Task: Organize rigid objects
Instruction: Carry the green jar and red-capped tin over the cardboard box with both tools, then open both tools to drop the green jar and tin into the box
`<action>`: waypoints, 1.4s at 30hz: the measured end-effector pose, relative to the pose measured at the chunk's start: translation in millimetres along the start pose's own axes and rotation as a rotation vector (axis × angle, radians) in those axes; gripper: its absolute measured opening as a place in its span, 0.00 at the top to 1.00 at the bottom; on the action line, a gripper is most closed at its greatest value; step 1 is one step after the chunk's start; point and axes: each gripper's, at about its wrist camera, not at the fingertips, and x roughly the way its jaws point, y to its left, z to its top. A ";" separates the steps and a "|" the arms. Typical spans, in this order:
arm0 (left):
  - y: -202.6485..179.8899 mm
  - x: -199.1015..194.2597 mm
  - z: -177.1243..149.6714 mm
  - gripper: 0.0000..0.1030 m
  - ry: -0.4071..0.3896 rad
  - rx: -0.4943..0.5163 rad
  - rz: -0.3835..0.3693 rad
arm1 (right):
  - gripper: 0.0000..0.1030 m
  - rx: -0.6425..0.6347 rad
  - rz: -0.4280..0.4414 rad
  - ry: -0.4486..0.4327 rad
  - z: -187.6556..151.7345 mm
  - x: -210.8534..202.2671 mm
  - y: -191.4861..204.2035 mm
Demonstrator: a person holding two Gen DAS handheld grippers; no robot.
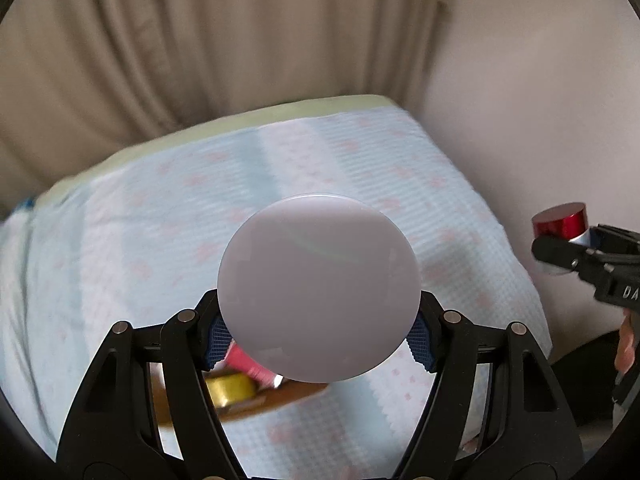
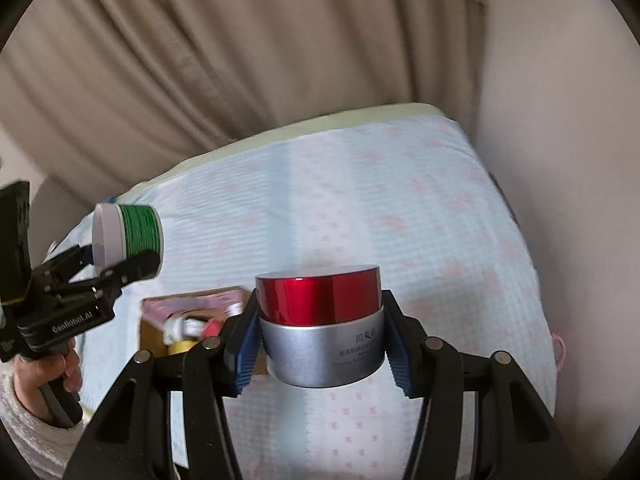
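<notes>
My left gripper [image 1: 319, 334] is shut on a round jar with a white lid and green side; its white face [image 1: 319, 288] fills the middle of the left wrist view. The jar [image 2: 128, 238] and left gripper [image 2: 120, 266] also show at the left of the right wrist view, held above the bed. My right gripper [image 2: 320, 354] is shut on a silver jar with a red lid [image 2: 320, 320], held upright above the bed. It also shows at the right edge of the left wrist view [image 1: 560, 224].
A bed with a light blue patterned cover [image 2: 380, 208] lies below. An open cardboard box [image 2: 154, 330] holding a pink tube, a yellow roll and other items sits on it, also visible in the left wrist view [image 1: 280, 396]. Beige curtains [image 2: 240, 60] hang behind.
</notes>
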 end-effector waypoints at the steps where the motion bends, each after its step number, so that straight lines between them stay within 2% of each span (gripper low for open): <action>1: 13.3 -6.3 -10.4 0.34 0.004 -0.035 0.019 | 0.51 -0.027 0.019 0.006 0.9 2.6 9.8; 6: 65.1 -24.3 -54.0 0.34 0.027 -0.162 0.073 | 0.51 -0.093 0.114 0.044 2.6 28.4 51.2; 11: 116.3 -34.0 -92.6 0.34 0.042 -0.235 0.109 | 0.51 -0.099 0.203 0.103 -2.8 59.1 96.9; 17: 180.0 -17.1 -122.2 0.34 0.089 -0.249 0.094 | 0.51 -0.098 0.217 0.153 -13.2 96.0 149.5; 23: 226.1 23.4 -144.7 0.34 0.164 -0.190 0.050 | 0.51 -0.023 0.186 0.187 -21.4 137.1 193.0; 31: 270.4 82.4 -187.4 0.34 0.291 -0.161 0.010 | 0.51 0.056 0.132 0.297 -44.9 208.0 229.4; 42: 267.3 153.7 -223.9 0.34 0.394 -0.132 0.030 | 0.51 -0.019 0.059 0.441 -65.9 311.5 241.1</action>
